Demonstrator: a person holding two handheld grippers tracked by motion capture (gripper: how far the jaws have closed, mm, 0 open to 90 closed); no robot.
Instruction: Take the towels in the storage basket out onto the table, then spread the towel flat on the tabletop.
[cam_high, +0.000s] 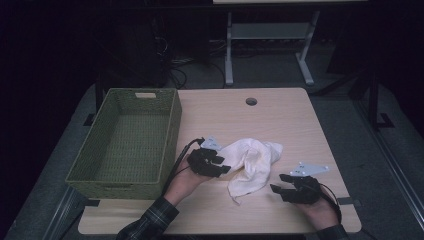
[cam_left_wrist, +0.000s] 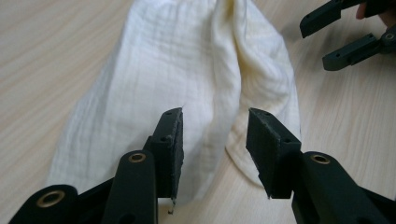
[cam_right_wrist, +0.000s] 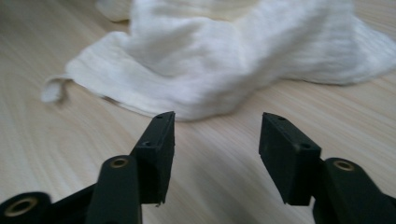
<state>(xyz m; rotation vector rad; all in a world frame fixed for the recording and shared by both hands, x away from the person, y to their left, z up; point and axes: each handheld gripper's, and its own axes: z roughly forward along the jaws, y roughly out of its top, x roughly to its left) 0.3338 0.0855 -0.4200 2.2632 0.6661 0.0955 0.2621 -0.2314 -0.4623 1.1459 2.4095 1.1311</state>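
Here, in the high view, a crumpled white cloth (cam_high: 251, 165) lies on the near middle of the wooden table (cam_high: 295, 120), with an open green woven basket (cam_high: 172, 130) standing to its left. The left gripper (cam_high: 223, 165) sits at the cloth's left edge, just touching or nearly so, and the right gripper (cam_high: 279, 183) rests near the cloth's lower right, a little apart from it. The step in hand looks like taking hold of the cloth from both sides, perhaps to lift it toward the basket.

From the left gripper view, the jaws of the left gripper (cam_left_wrist: 214, 140) stand apart with the cloth (cam_left_wrist: 187, 70) directly between and beyond them, a fold running up the middle. To grip well, I would push forward a touch and low, so both pads close on a doubled ridge of fabric, not on a single loose layer that may slip out. The other gripper (cam_left_wrist: 341, 35) shows far right, also spread.

In the right gripper view, the right gripper (cam_right_wrist: 217, 140) is open over bare table, the cloth (cam_right_wrist: 233, 56) just ahead of its tips. It should advance to the near hem, keeping the lower pad skimming the wood to get under the edge, then close firmly before either hand rises.
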